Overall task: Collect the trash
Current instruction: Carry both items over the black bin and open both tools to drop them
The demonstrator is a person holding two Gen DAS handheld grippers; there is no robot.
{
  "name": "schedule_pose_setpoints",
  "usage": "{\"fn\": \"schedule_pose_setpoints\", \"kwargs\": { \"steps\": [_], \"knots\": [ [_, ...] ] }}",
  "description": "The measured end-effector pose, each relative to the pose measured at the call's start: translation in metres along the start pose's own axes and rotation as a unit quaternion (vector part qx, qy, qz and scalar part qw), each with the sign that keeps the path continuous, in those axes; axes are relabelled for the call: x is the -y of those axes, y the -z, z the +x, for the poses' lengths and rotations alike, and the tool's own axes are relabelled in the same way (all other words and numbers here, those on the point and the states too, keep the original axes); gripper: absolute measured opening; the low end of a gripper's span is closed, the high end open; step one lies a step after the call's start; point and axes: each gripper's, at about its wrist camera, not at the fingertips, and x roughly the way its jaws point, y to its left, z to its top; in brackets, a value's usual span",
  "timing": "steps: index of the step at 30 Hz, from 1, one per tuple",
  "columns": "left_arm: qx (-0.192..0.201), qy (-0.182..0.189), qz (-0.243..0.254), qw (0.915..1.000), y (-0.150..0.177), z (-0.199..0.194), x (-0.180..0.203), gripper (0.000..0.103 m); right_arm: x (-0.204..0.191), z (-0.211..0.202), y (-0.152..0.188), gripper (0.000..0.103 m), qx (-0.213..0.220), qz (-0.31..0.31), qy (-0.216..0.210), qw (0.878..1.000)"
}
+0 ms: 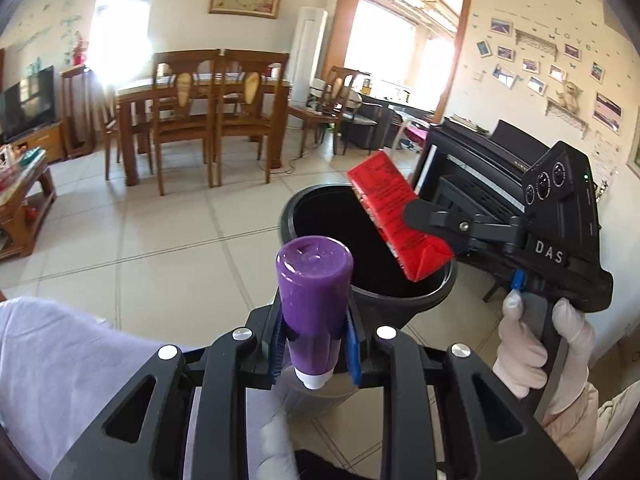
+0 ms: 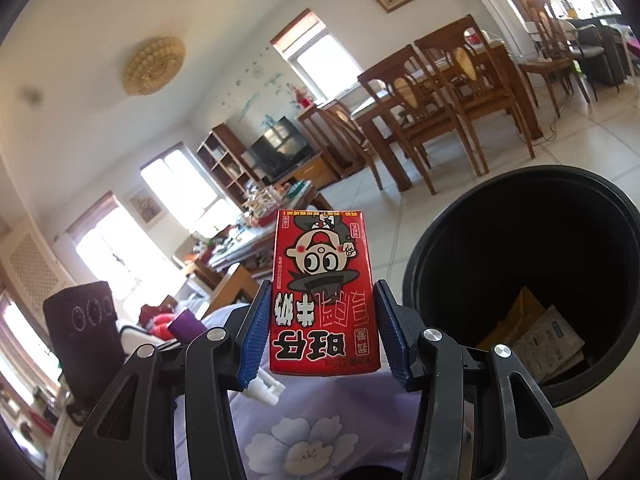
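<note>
Holding a purple tube [image 1: 314, 304] tight in our left gripper [image 1: 316, 344], we keep it just beside the black bin [image 1: 432, 300]. Our right gripper [image 2: 322, 332] squeezes a red carton [image 2: 323, 296] over the bin's rim. Papers [image 2: 536, 332] lie inside the bin.

Round black plastic trash bin [image 1: 400, 300] base hidden behind purple squeeze tube [image 1: 314, 304], bin's inside dark, crumpled paper wrappers [image 2: 536, 336] inside it partly shadowed
</note>
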Motion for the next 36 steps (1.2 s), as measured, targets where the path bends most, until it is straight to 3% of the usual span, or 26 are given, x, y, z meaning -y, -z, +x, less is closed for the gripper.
{"fn": "schedule_pose_setpoints", "kwargs": {
  "steps": [12, 24, 33, 36],
  "knots": [
    [-0.014, 0.049, 0.008, 0.9987, -0.036, 0.084, 0.046, 0.025, 0.07, -0.032, -0.012, 0.05, 0.057, 0.065, 0.09, 0.992],
    [-0.038, 0.062, 0.009, 0.9973, -0.041, 0.135, 0.058, 0.025, 0.115, -0.02, -0.007, 0.05, 0.044, 0.113, 0.143, 0.982],
    [-0.065, 0.04, 0.013, 0.997, -0.034, 0.139, 0.052, 0.027, 0.127, -0.01, -0.006, 0.052, 0.032, 0.154, 0.152, 0.976],
    [-0.063, 0.038, 0.008, 0.9973, -0.034, 0.133, 0.048, 0.027, 0.126, -0.011, -0.004, 0.06, 0.037, 0.155, 0.153, 0.975]
  ]
}}
